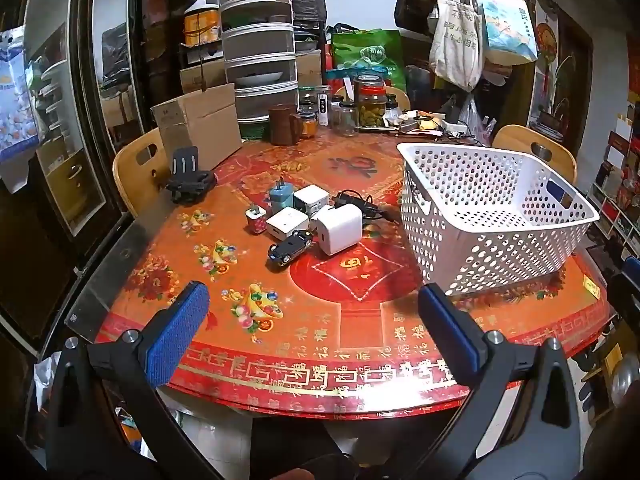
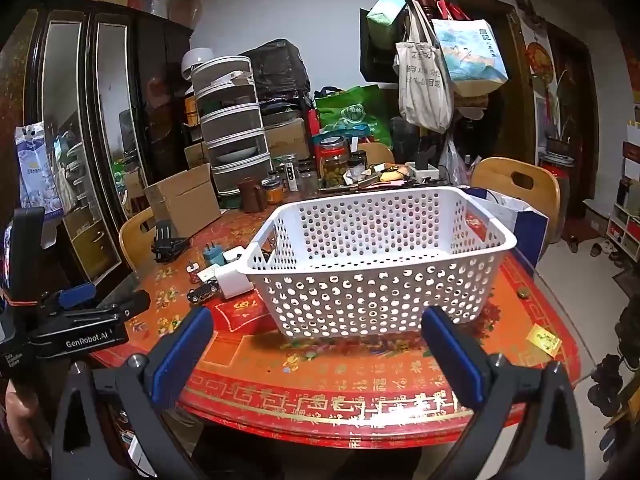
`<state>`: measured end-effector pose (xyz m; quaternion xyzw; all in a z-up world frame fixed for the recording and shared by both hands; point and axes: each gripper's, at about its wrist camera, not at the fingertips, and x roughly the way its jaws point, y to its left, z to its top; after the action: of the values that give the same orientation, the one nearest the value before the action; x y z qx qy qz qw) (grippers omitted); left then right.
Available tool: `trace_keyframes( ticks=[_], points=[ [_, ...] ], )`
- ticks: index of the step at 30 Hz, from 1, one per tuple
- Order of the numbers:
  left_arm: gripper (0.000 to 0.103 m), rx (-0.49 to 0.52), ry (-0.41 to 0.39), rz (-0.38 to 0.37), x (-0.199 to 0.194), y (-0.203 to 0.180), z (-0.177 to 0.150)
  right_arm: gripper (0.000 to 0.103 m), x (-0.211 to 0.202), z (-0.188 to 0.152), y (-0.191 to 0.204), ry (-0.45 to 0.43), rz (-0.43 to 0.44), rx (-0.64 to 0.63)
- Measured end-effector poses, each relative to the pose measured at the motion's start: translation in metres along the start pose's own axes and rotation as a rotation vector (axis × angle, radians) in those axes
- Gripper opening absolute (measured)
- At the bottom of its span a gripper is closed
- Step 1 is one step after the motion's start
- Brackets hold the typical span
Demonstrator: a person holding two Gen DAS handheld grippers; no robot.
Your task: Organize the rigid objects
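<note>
Several small objects cluster mid-table: a big white charger cube [image 1: 340, 229], a black toy car [image 1: 290, 247], a teal plug [image 1: 280, 196], a floral-patterned plug [image 1: 256, 219], two white adapters [image 1: 287, 222] and a black cable [image 1: 358, 200]. An empty white perforated basket [image 1: 496, 216] [image 2: 376, 264] stands to their right. My left gripper [image 1: 314, 320] hovers open over the near table edge, short of the cluster, nothing between its blue pads. My right gripper [image 2: 318, 344] hangs open in front of the basket's near wall. The left gripper [image 2: 76, 320] also shows at the right wrist view's left edge.
The round table has a red patterned cover [image 1: 352, 320]. A black phone stand [image 1: 188, 178], cardboard box [image 1: 198, 128], brown mug [image 1: 282, 124], jars [image 1: 370, 104] and stacked food covers [image 1: 258, 44] crowd the back. Wooden chairs [image 1: 138, 168] [image 2: 516, 188] flank it. A coin [image 2: 522, 291] lies right.
</note>
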<state>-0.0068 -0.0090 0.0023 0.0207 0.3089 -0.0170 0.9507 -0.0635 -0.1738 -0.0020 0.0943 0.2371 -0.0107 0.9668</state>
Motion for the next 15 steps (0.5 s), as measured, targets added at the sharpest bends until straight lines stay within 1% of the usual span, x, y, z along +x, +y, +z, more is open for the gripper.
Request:
trace_keyframes(
  ticks=[6,15],
  points=[
    [0.103,-0.008,-0.012,0.020,0.0006,0.0035,-0.0004,0.103,-0.0020,0.0007,-0.0003,-0.001,-0.002,-0.002],
    [0.103,-0.007,-0.008,0.015,0.0012,0.0040,-0.0009,0.103,-0.0005,-0.0007,0.0023,0.005,-0.004,-0.014]
  ],
)
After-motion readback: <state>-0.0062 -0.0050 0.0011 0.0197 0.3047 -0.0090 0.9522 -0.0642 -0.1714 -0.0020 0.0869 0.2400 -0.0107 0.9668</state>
